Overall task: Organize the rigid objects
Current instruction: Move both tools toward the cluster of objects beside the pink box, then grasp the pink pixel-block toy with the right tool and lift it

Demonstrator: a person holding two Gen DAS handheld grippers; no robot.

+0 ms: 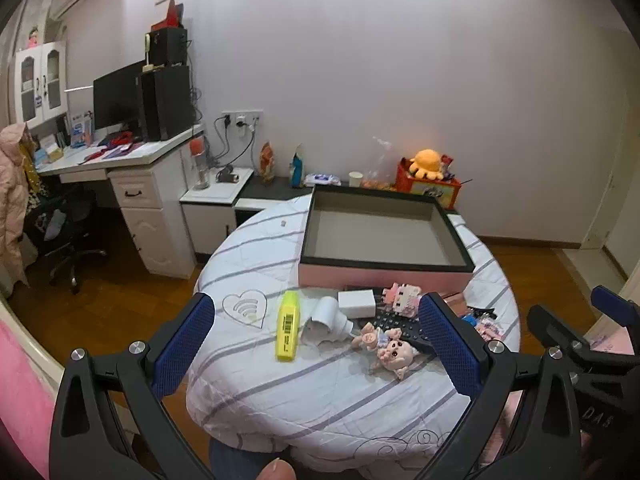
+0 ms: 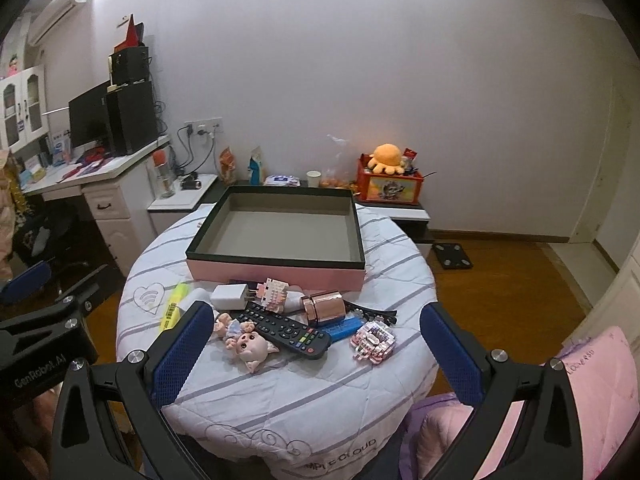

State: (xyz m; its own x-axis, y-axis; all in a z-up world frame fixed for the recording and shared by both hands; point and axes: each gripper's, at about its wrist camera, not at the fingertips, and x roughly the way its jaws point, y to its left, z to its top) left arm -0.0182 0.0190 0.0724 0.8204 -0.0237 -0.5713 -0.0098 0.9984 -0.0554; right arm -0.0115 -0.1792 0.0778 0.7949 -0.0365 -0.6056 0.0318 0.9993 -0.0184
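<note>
An empty pink box [image 1: 384, 276] [image 2: 276, 274] with a dark rim stands at the far side of the round table [image 1: 304, 392] [image 2: 304, 392]. In front of it lie a yellow highlighter [image 1: 288, 325] [image 2: 172, 306], a white charger [image 1: 357, 302] [image 2: 229, 296], a black remote [image 2: 286, 330], a pig doll [image 1: 386, 348] [image 2: 246, 340], a rose-gold jar [image 2: 323, 308], a pink block toy [image 2: 274, 294] and a pink hair clip [image 2: 372, 340]. My left gripper [image 1: 318, 344] is open, above the table's near edge. My right gripper [image 2: 316, 354] is open too, empty.
A white desk [image 1: 132, 160] with a monitor and speakers stands at the left, with an office chair [image 1: 64, 232]. A low shelf behind the table holds a red toy box [image 2: 388, 188] with an orange plush. A scale [image 2: 454, 254] lies on the wood floor.
</note>
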